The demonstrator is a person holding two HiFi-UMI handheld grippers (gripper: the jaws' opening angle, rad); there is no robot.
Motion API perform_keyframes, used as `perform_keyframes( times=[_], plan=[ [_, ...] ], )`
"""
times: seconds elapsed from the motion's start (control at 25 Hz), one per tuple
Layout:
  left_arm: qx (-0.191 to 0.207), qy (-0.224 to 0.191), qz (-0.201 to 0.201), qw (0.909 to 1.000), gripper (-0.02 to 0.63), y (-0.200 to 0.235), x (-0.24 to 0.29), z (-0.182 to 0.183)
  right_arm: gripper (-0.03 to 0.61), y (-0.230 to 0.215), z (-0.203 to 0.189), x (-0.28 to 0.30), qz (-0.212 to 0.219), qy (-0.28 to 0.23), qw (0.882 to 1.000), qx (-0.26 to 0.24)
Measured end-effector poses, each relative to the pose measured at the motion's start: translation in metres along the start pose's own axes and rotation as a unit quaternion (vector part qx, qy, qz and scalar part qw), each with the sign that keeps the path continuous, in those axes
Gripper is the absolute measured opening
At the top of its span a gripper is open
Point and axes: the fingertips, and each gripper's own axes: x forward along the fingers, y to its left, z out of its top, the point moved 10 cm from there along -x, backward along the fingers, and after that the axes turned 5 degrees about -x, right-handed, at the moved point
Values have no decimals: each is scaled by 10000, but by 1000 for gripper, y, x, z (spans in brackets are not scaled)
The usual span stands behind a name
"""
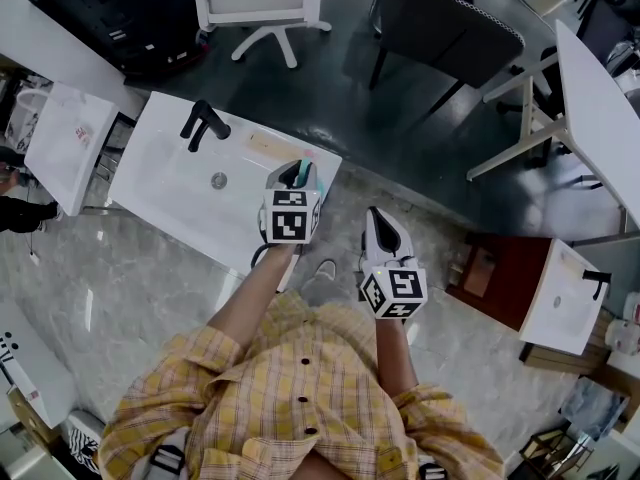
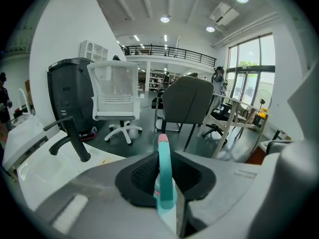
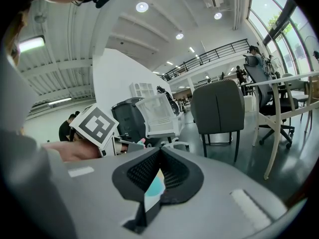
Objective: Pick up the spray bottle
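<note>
The spray bottle [image 2: 164, 180] is teal with a pink tip and stands upright between the jaws of my left gripper [image 2: 167, 156], which is shut on it. In the head view the bottle [image 1: 311, 175] shows as a teal sliver at the left gripper [image 1: 293, 175], above the near right corner of a white basin [image 1: 170, 198]. My right gripper [image 1: 378, 218] hangs to the right of it over the marble floor, jaw tips together. In the right gripper view its jaws [image 3: 159, 151] meet, and the left gripper's marker cube [image 3: 94, 126] shows at the left.
A black faucet [image 1: 203, 123] rises from the basin's far side. Beyond it stand a white office chair [image 1: 262, 3] and a grey chair [image 1: 445, 28]. A white table [image 1: 600, 108] is at the right, and a second small basin [image 1: 565, 298] on a red-brown cabinet at lower right.
</note>
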Motion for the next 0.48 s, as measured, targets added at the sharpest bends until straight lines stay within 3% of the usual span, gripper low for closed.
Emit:
perform_keyframes(
  times=[0.48],
  plan=[
    [110,-104,2,9999,71,0,-12,1,0,3,3,-8,-44,-75,10000,25]
  ],
)
